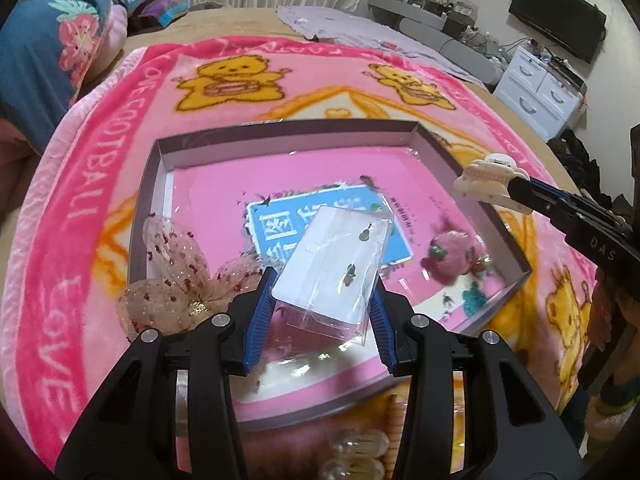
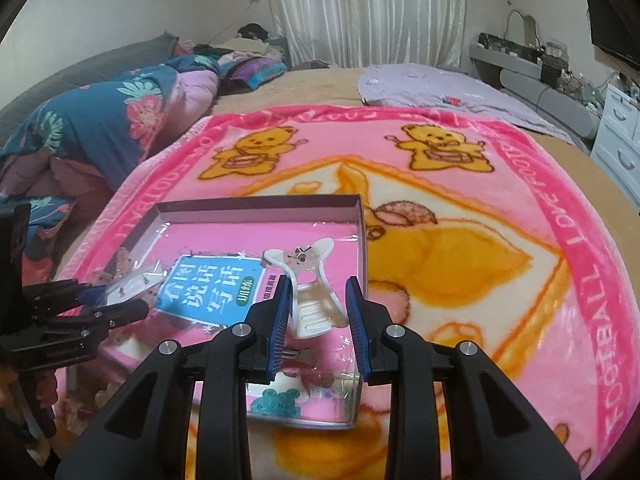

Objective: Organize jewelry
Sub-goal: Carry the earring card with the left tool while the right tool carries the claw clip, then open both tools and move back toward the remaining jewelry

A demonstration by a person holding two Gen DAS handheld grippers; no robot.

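A shallow grey-walled box (image 1: 288, 130) with a pink printed floor lies on the pink bear blanket; it also shows in the right wrist view (image 2: 256, 206). My left gripper (image 1: 322, 308) is shut on a clear plastic packet holding small earrings (image 1: 336, 262) above the box. My right gripper (image 2: 318, 316) holds a white hair claw clip (image 2: 308, 292) over the box's right side; the clip also shows in the left wrist view (image 1: 488, 178). A sheer dotted bow (image 1: 180, 276) sits on the box's left wall. A pink fuzzy ornament (image 1: 452, 254) lies inside at the right.
The blanket (image 2: 480, 240) covers a bed. Folded quilts and pillows (image 2: 100, 132) lie at the far left, a lilac cloth (image 2: 440, 84) at the back. White drawers (image 1: 540, 92) and a screen (image 1: 556, 16) stand at the right. Clear beads (image 1: 360, 448) lie near the box's front edge.
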